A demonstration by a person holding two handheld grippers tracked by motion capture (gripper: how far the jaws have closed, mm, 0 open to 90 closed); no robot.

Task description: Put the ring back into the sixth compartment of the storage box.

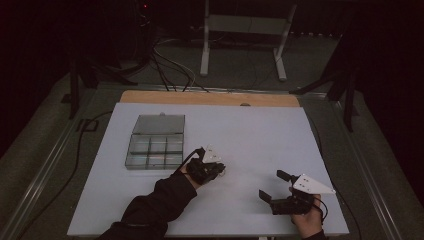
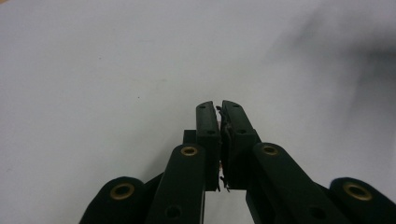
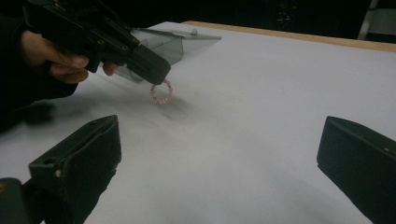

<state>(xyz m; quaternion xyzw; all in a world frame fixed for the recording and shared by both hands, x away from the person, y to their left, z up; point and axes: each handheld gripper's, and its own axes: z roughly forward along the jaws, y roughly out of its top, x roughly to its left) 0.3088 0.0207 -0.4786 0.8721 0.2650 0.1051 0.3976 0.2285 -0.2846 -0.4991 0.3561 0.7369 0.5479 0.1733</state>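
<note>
Your left gripper [image 3: 156, 74] pinches a small pink bead bracelet [image 3: 161, 92], dangling just above the white table [image 1: 260, 135]. The pickup looks done; placing it in the open compartment box [image 1: 154, 151] nearby remains. Your right gripper [image 1: 275, 187] rests apart, jaws spread and empty. Nothing blocks the way.

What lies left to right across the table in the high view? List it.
Clear compartment box → left gripper, shut on a small bead ring → right gripper, open.

dim room – white frame [image 1: 245, 30], cables [image 1: 170, 67]
</note>
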